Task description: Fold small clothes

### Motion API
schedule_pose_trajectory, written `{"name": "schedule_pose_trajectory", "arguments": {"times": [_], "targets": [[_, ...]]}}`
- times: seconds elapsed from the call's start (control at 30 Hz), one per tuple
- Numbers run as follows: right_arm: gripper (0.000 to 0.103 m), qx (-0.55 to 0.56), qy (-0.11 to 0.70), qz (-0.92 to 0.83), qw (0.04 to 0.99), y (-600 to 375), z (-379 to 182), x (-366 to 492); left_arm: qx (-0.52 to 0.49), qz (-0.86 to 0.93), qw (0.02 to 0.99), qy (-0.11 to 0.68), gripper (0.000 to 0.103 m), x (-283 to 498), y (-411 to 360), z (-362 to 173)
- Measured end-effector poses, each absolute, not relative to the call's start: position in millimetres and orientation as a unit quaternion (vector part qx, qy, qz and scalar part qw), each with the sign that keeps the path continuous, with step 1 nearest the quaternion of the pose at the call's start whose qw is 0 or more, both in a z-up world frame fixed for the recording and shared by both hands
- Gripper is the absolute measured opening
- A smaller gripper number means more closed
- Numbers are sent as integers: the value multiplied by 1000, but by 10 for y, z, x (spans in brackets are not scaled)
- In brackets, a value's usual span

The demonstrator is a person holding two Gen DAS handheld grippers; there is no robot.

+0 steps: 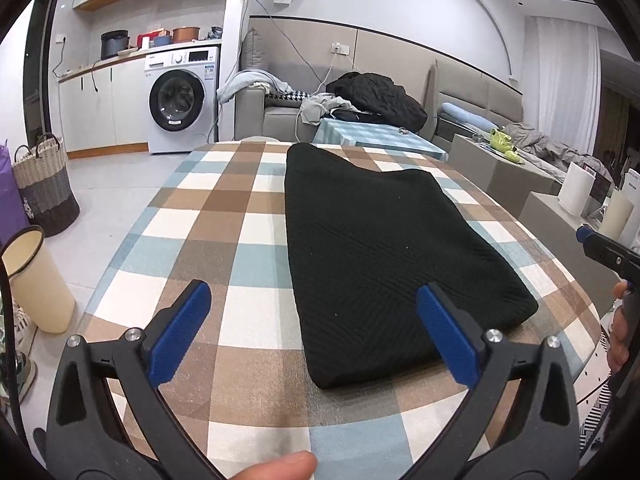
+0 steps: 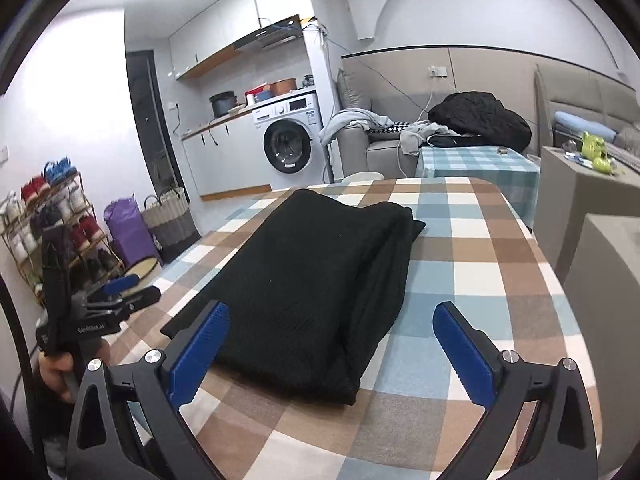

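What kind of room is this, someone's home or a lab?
Most likely a small lived-in flat: a white front-loading washing machine stands under a kitchen counter, a grey sofa piled with clothes lines the wall, and a loaded metal shoe rack stands to one side.

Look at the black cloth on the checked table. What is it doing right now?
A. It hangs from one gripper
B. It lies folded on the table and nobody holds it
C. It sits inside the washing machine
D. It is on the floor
B: the black cloth lies folded flat on the checked table, and both the left gripper and the right gripper stand open with nothing between their fingers.
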State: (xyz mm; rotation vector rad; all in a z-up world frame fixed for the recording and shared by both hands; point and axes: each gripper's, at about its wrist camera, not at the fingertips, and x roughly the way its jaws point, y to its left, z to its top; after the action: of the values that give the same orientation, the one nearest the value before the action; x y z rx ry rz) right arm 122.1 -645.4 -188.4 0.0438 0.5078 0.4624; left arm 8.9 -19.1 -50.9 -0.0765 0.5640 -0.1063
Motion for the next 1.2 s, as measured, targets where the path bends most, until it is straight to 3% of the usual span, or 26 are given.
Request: {"name": "schedule_pose_trajectory", "arguments": {"times": [1.2], "targets": [[103,38,237,224,945,-6563,-1935,1194,-36,-54,961,268,102,-9,-176,-430]]}}
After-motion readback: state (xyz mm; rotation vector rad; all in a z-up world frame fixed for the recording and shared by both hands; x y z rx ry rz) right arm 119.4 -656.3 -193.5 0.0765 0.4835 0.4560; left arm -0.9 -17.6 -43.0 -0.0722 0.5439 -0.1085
